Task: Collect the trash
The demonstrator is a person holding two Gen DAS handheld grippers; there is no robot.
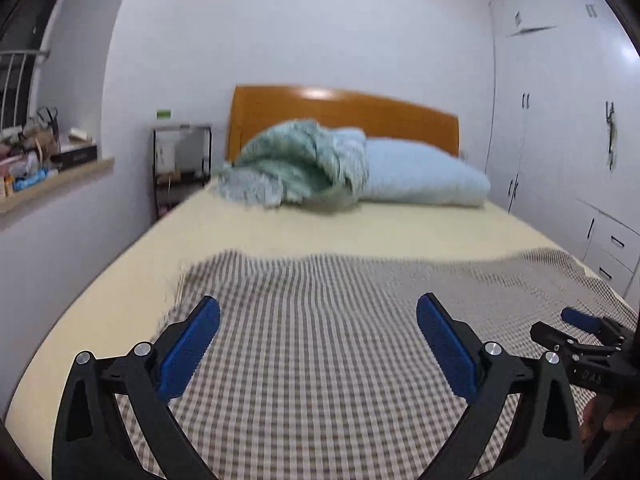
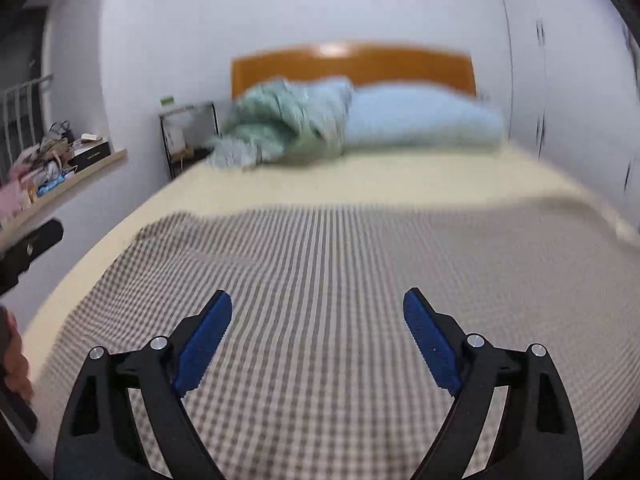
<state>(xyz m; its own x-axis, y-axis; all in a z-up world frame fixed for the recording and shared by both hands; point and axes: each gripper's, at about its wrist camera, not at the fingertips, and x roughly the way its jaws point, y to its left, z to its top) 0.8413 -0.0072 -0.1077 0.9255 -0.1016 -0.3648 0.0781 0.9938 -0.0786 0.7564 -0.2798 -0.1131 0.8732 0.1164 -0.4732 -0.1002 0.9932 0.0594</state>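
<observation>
Both tongs wide, empty: left tongs (image 1: 318, 312), right tongs (image 2: 317, 306) over checked blanket (image 1: 360, 320), frame centre. No trash visible; scan bed (image 1: 280, 228) slowly.

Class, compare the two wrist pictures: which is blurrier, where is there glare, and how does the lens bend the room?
Right wrist view: heavier motion blur, smearing the pillow and wardrobe. Left wrist view: sharper; glare on the headboard and wardrobe door. Both views: fisheye bows the walls, with dark corners.

brown-white checked blanket (image 1: 340, 320), cream sheet (image 1: 280, 228), orange headboard (image 1: 344, 114), teal throw (image 1: 296, 164), pale blue pillow (image 1: 424, 176).
</observation>
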